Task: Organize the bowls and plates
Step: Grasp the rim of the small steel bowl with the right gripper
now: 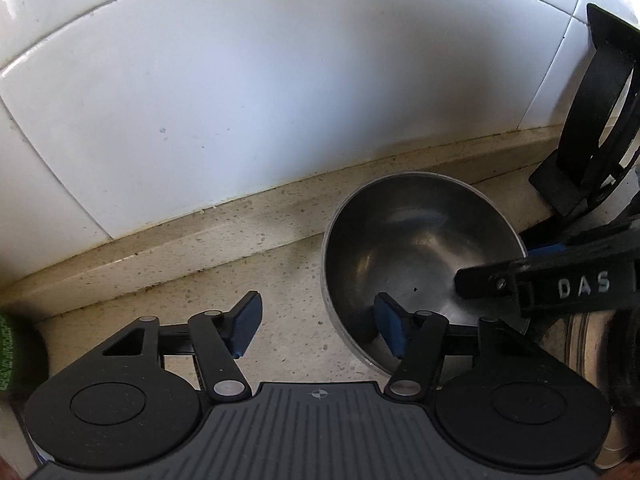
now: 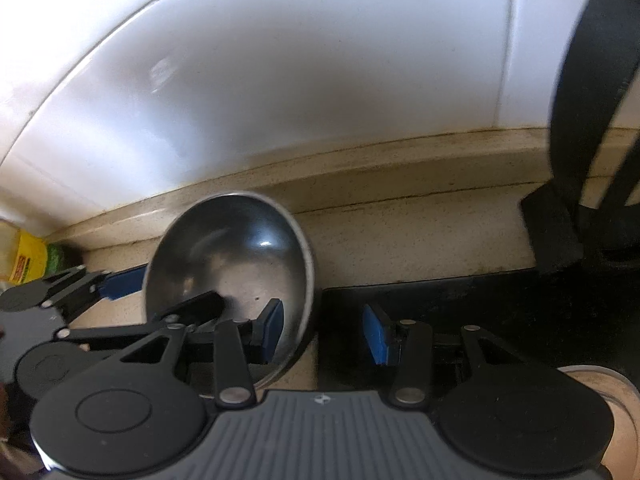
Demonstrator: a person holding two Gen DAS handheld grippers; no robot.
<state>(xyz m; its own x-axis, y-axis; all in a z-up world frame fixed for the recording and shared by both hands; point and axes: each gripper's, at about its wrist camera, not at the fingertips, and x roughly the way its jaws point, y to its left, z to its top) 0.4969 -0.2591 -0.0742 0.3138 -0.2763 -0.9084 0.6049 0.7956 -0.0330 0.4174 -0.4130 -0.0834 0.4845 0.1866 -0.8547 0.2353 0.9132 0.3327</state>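
From the left wrist we see the steel bowl (image 1: 420,256) sitting on the counter (image 1: 280,280) near the tiled wall, and our left gripper (image 1: 320,328) spread wide with its near wall between the pads, the right pad (image 1: 390,330) inside and gripping nothing; we judge that closing off-centre would tip or skid the bowl, or knock the right gripper's finger already inside it. From the right wrist, our right gripper (image 2: 324,334) is also wide apart across the other wall, clamping nothing, so two pulls could fight.
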